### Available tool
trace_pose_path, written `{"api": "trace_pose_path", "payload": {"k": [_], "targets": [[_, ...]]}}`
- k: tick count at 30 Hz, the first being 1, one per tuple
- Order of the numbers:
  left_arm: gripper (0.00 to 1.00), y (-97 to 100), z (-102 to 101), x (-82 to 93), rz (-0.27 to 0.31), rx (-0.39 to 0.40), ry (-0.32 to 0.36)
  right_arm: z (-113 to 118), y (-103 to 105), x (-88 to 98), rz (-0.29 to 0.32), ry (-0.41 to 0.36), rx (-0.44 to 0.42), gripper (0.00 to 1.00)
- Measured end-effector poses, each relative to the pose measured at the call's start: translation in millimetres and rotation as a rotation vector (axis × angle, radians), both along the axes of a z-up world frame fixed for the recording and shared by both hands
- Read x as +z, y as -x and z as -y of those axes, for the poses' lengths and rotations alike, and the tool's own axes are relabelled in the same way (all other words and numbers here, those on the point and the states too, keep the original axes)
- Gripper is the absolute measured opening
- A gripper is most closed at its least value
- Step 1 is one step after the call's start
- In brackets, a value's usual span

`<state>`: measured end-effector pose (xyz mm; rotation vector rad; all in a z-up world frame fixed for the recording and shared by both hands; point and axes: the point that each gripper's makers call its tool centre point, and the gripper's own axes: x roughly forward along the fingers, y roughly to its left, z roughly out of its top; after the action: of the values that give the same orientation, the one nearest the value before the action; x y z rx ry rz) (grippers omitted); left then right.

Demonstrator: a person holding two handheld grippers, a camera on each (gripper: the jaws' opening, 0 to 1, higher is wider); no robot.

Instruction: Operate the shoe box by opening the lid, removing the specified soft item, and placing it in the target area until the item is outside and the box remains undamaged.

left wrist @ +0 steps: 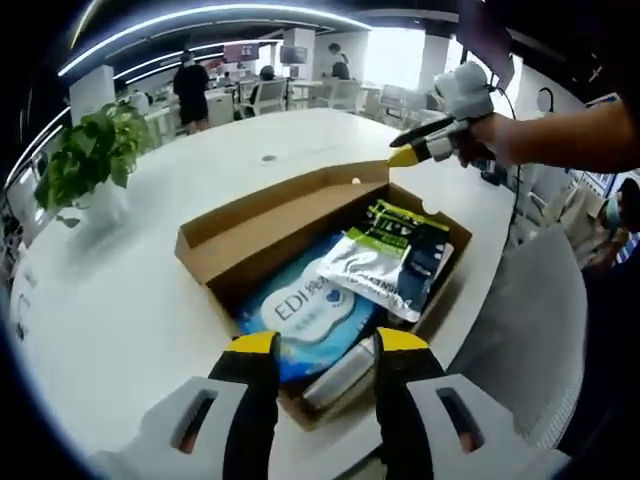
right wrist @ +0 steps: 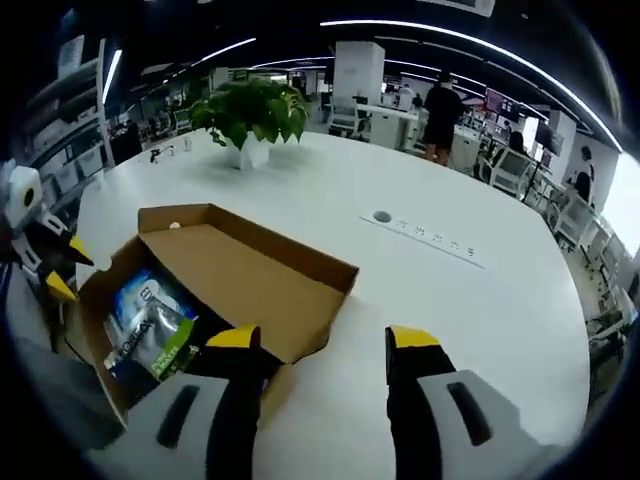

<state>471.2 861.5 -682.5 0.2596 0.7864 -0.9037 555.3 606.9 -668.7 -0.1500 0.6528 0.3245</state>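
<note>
Shoe box: the brown cardboard shoe box (left wrist: 300, 235) sits on the white table (left wrist: 120, 300) near its curved edge, lid (right wrist: 260, 275) already swung open and standing off one long side, held up at a slant.
Contents: a blue-and-white soft pack (left wrist: 305, 315) lies in the box towards the end nearest the left gripper; a silver-and-green pouch (left wrist: 385, 260) rests on top of it, towards the far end. In the right gripper view the same packs (right wrist: 150, 325) show inside the open box, partly hidden by the lid.
Left gripper: the left gripper (left wrist: 325, 350) hangs just above the near end of the box, jaws spread, nothing between them.
Right gripper: the right gripper (right wrist: 325, 345) is over the free edge of the lid, jaws wide apart; whether the one jaw touches the cardboard is hard to say. In the left gripper view it (left wrist: 410, 152) shows at the box's far corner, held by a hand (left wrist: 500, 135).
Table: a potted plant (right wrist: 250, 115) stands towards the far edge, well apart from the box; a small round fitting (right wrist: 382, 216) is set in the surface between.
Room: an office with desks and people standing in the background.
</note>
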Motion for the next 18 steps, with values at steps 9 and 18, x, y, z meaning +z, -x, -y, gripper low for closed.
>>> {"api": "trace_pose_path", "payload": {"k": [9, 18], "targets": [[0.37, -1.3, 26, -12.2, -0.091, 0.014, 0.054, -21, 32, 3.0, -0.002, -0.009, 0.031, 0.45], [0.34, 0.3, 50, -28.7, -0.194, 0.014, 0.061, -42, 57, -2.2, -0.015, -0.024, 0.061, 0.42]]}}
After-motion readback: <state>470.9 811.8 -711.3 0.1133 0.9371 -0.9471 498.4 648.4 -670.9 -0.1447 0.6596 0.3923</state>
